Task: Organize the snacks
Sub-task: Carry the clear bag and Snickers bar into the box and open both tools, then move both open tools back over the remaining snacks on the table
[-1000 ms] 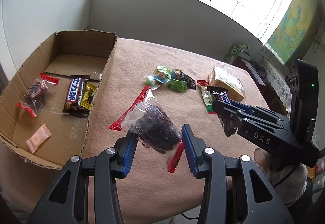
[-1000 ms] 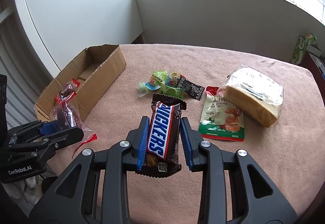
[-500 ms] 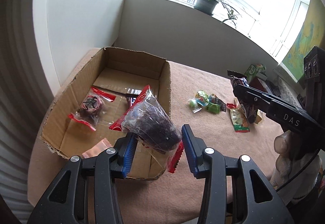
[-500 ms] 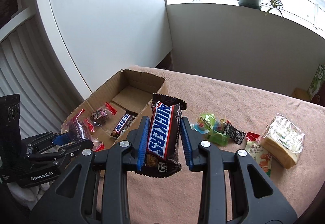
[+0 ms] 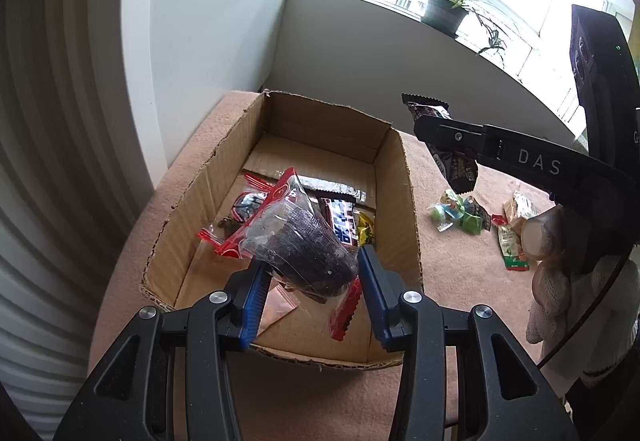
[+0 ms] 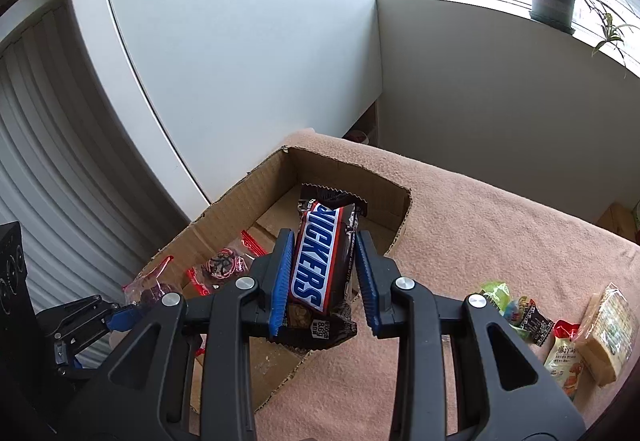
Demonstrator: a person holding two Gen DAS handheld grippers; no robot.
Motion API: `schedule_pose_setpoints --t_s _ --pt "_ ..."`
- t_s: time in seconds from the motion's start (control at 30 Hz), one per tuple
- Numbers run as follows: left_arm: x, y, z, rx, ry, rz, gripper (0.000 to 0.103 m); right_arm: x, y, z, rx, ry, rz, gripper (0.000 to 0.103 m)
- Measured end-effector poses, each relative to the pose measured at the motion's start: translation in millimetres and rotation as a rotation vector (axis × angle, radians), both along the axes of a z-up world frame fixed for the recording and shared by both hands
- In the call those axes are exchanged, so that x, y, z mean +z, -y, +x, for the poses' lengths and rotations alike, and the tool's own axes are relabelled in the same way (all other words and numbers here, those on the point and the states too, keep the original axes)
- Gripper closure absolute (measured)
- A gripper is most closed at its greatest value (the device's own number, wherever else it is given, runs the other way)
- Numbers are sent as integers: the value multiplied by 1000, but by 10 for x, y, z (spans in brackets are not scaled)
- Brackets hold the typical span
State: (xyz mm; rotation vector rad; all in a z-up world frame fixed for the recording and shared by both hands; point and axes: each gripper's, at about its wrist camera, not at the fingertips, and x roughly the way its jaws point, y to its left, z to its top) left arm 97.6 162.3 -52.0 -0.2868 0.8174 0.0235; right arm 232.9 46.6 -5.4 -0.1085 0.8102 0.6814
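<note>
Left tongs (image 5: 310, 295) gripping clear dark-cake packet (image 5: 298, 241), right tongs (image 6: 322, 285) gripping Snickers bar (image 6: 320, 261), both hovering over cardboard box (image 5: 404, 201).

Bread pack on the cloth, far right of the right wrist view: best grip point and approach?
Grip the bread pack across its short width, mid-length, coming from above. It looks like a long, soft block lying flat on the tablecloth, with the green-edged pouch close against its left side, so a side approach looks crowded.

A cardboard box (image 5: 408, 201) lies directly ahead of the left gripper (image 5: 310, 289). Loose snacks (image 5: 460, 211) lie on the table (image 5: 452, 281) to its right, beyond the box.
</note>
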Motion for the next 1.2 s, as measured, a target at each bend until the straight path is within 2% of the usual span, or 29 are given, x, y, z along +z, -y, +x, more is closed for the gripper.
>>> schedule_pose_setpoints --t_s 0.2,0.23,0.27,0.33,0.37,0.43,0.47,0.77,0.93,1.2 --pt "-19 -5 38 14 -14 65 60 -52 -78 27 4 -6 -15 69" --pt "-23 -8 39 19 -18 69 59 -43 -66 28 -3 1 -13 59" --pt "-26 -14 37 26 -18 73 59 -25 -41 23 -11 9 -7 42" --pt "-33 -19 46 33 -22 81 55 25 25 5 -31 32 14 22" --pt "-34 -24 45 36 -22 81 51 55 56 -1 -39 42 22 15" --pt "-28 -25 33 40 -20 85 34 104 116 0 -47 54 31 6" --pt "-19 -18 22 40 -15 91 33 120 146 -3 -49 60 31 2" --pt "75 168 0 10 13 122 33 178 623 15 -84 68 16 2" --pt "127 368 27 -30 24 120 33 202 1173 36 -150 66 20 2" --pt "213 818 124 -126 46 124 33 111 2183 1 -285 2 73 2"
